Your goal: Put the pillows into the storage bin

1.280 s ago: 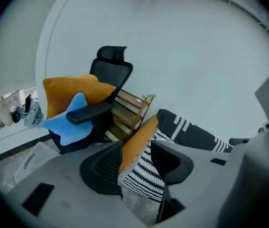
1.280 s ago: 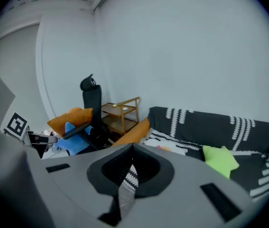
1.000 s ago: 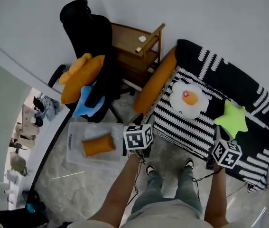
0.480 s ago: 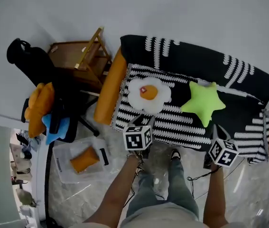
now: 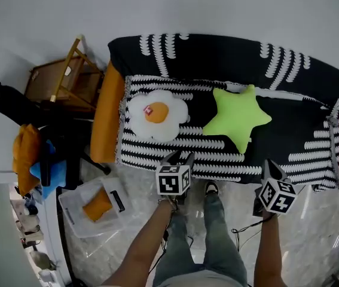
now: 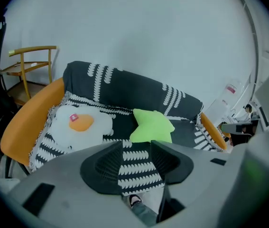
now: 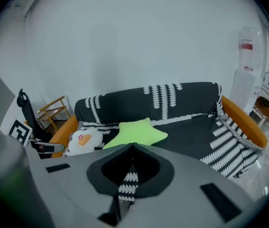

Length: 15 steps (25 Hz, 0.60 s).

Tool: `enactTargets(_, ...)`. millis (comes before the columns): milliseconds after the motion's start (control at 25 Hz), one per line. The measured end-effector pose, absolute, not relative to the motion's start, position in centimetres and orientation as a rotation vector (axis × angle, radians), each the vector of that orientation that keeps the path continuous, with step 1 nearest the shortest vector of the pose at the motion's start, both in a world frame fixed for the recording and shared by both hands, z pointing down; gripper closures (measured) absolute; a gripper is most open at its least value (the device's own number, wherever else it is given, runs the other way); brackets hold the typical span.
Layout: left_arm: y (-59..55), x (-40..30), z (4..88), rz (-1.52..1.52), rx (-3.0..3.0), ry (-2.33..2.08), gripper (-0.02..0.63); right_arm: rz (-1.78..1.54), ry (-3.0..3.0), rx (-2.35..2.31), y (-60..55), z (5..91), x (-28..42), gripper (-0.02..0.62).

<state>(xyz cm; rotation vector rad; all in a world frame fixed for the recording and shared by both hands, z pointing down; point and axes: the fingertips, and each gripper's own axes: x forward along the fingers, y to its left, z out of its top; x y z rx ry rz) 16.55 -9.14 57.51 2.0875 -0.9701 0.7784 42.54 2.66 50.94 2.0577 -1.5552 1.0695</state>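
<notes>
Across the upper half of the head view, a sofa (image 5: 289,82) draped in a black-and-white patterned cover carries two pillows. A fried-egg pillow (image 5: 157,115) lies toward the left and a green star pillow (image 5: 236,117) just right of it, the two apart. At lower left of the frame, a clear storage bin (image 5: 67,208) stands on the floor with one orange pillow (image 5: 97,204) already laid inside.

Both tongs are held short of the sofa's front edge, touching nothing. The left tongs (image 5: 179,157) are spread, with only the striped cover seen through the gap. The right tongs (image 5: 266,166) are pressed together and empty.

A pickup of the next pillow is judged to be the step in hand. The fried-egg pillow lies nearer the left tongs and the bin, so it would best be taken first. It should be pinched deep on its near white rim, since soft stuffing may slip from a shallow bite. The right tongs would have to be spread before a point of the star is gripped.
</notes>
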Motion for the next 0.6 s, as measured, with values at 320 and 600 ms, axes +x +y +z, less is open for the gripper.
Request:
enactTargets(320,-11.3,20.7,63.5,1.0,2.243,-0.817,0.424,1.183,-1.46,2.1,2.9,58.6,46.7,0.594)
enactTargets(600,-12.5,22.7,69.3,1.221,2.37,-0.595,0.425,1.286,-1.388,2.129,2.6,65.0,48.0,0.594)
